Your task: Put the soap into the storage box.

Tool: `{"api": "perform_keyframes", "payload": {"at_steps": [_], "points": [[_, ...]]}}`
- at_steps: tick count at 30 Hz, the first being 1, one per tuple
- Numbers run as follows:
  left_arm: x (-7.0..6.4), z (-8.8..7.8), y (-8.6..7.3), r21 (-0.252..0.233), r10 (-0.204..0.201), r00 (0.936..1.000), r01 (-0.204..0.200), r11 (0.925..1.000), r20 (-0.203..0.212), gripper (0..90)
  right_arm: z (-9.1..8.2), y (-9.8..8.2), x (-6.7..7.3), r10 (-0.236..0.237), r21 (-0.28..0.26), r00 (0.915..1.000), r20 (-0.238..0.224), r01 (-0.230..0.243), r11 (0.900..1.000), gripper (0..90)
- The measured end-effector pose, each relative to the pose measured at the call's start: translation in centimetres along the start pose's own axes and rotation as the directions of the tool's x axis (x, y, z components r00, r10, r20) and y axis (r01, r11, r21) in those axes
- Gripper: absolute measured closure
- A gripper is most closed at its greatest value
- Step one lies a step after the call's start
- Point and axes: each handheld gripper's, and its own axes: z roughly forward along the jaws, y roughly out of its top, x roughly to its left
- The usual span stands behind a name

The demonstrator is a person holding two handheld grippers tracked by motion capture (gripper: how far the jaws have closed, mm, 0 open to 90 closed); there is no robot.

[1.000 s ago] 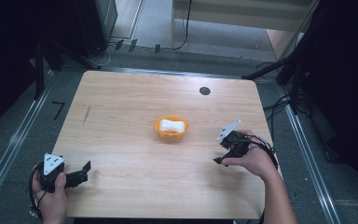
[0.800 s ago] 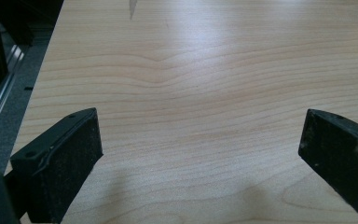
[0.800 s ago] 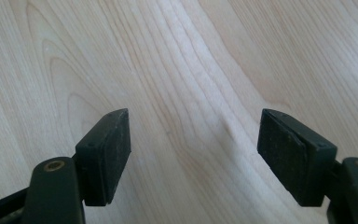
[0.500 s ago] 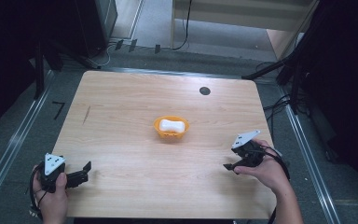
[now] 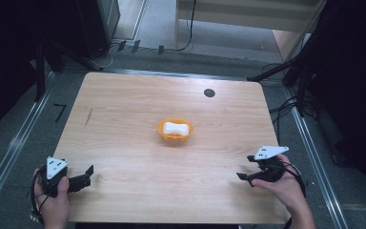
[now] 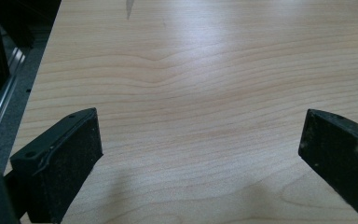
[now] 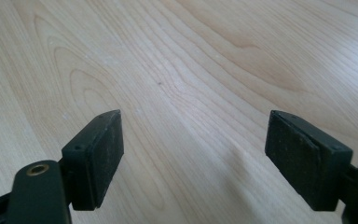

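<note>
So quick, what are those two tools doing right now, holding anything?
Left tool: open, holding nothing.
Right tool: open, jaws have just been opening, nothing between them.

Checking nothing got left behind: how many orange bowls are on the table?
1: the orange bowl sits mid-table, a white object inside it. Nothing seems hidden.

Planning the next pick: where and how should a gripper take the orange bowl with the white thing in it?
Probably grip the bowl by its rim, coming from above with one jaw inside and one outside. It sits upright mid-table, open side up, and looks too wide to span. The white piece fills the middle, so pinch at the rim's near edge.
</note>
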Motion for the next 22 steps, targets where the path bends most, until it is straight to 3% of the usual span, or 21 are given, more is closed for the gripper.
{"api": "perform_keyframes", "payload": {"at_steps": [5, 9, 13, 16, 18, 22], "points": [[0.0, 0.0, 0.0, 0.004, 0.003, 1.0000, -0.003, 1.0000, 0.003, 0.0, -0.7, -2.6, -0.1, 0.095, -0.085, 0.9954, 0.014, -0.094, 0.992, 13.2], [-0.1, 0.1, 0.0, 0.004, 0.008, 1.0000, -0.008, 1.0000, 0.000, 0.0, -1.3, -4.4, -0.1, 0.130, -0.141, 0.9902, 0.051, -0.122, 0.983, 8.8], [-0.2, 0.2, 0.1, 0.011, 0.016, 0.9999, -0.016, 0.9998, -0.003, 0.0, -1.9, -6.2, -0.1, 0.175, -0.200, 0.9819, 0.072, -0.158, 0.967, 8.4], [-0.4, 0.3, 0.1, 0.025, 0.031, 0.9995, -0.031, 0.9992, -0.001, 0.0, -2.2, -7.4, -0.1, 0.205, -0.234, 0.9762, 0.072, -0.183, 0.955, 6.2], [-0.4, 0.3, 0.1, 0.035, 0.041, 0.9991, -0.042, 0.9985, 0.004, 0.0, -2.2, -8.1, -0.1, 0.229, -0.226, 0.9712, 0.066, -0.209, 0.952, 5.6], [-0.5, 0.4, 0.2, 0.046, 0.046, 0.9989, -0.046, 0.9979, 0.003, 0.0, -2.3, -8.9, 0.2, 0.239, -0.267, 0.9687, 0.069, -0.213, 0.940, 5.8]]}}
